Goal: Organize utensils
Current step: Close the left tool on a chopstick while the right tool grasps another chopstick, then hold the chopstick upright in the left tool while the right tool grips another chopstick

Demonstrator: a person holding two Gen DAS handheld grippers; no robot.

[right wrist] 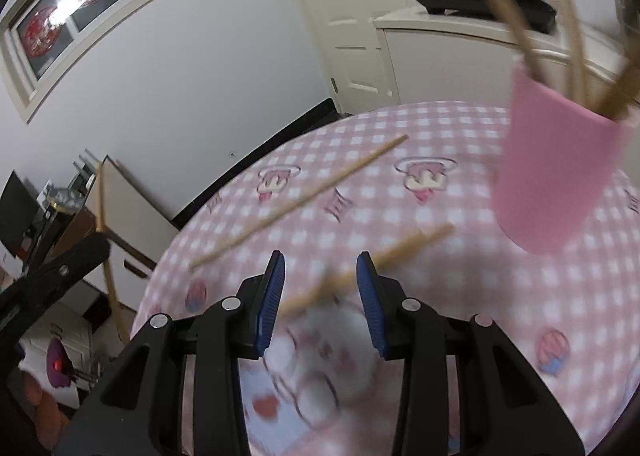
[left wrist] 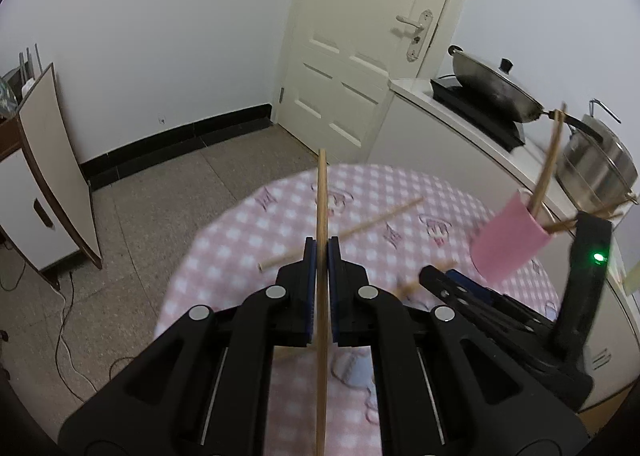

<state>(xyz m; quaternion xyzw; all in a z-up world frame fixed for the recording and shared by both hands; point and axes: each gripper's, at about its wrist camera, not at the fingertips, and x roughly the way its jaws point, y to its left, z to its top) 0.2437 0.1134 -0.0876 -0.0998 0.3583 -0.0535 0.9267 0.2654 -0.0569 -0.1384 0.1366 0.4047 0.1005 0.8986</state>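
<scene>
My left gripper (left wrist: 322, 252) is shut on a wooden chopstick (left wrist: 322, 192) that stands upright between its blue pads. In the right wrist view that left gripper (right wrist: 96, 246) is at the left edge with its chopstick (right wrist: 105, 216). A pink cup (left wrist: 510, 240) (right wrist: 560, 168) with several chopsticks in it stands on the checked pink tablecloth (right wrist: 440, 296). My right gripper (right wrist: 320, 284) (left wrist: 440, 276) is open above the table. A blurred loose chopstick (right wrist: 400, 250) lies on the cloth under its gap, untouched by the pads. Another loose chopstick (right wrist: 300, 200) (left wrist: 376, 218) lies farther out.
A counter on the right carries a wok (left wrist: 492, 92) on a black cooker and a steel pot (left wrist: 596, 164). A white door (left wrist: 352, 56) is behind the round table. A cabinet (left wrist: 44, 176) and floor cables (left wrist: 64, 320) are on the left.
</scene>
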